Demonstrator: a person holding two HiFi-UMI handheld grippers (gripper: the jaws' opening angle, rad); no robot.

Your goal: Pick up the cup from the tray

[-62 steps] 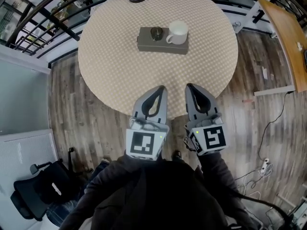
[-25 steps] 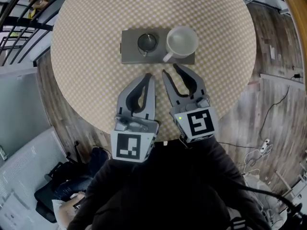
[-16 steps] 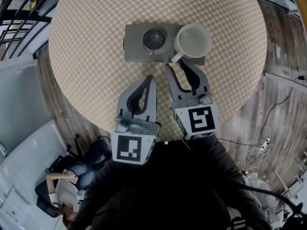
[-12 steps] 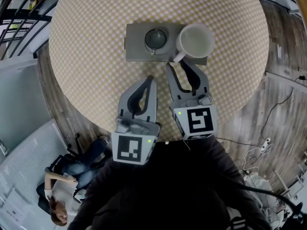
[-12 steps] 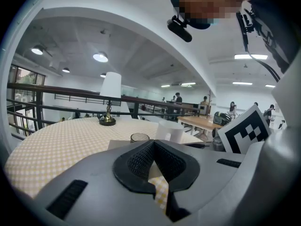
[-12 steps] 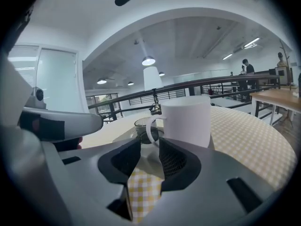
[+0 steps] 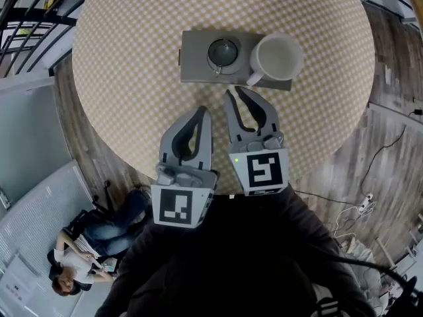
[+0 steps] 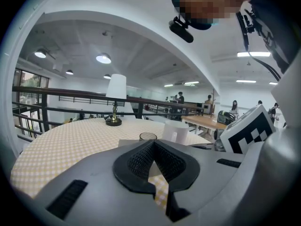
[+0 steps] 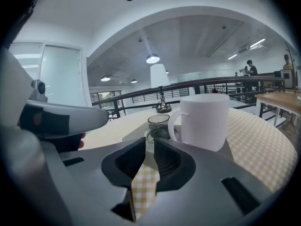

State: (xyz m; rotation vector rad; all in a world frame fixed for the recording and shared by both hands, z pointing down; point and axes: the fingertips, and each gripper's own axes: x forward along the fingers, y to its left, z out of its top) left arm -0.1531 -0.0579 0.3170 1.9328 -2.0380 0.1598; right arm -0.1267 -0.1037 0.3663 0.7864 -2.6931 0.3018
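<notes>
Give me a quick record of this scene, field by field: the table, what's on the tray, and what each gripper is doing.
table: round table under a checked cloth
tray: grey tray on the cloth
on tray: white mug at its right end, handle turned toward the person; small glass cup beside it
right gripper: just short of the mug's handle, jaws narrowly apart, just been closing, nothing between them
left gripper: alongside, over the cloth, jaws together, empty

Surface materials and finishes on the tabletop.
Cup (image 7: pixel 281 57): smooth white glazed ceramic, faintly glossy; tray (image 7: pixel 195 58): matt grey, plain; glass (image 7: pixel 223 51): clear, smoky, shiny; tablecloth (image 7: pixel 132 78): woven checked cloth, matt; floor (image 7: pixel 357 157): grainy wood planks.
</notes>
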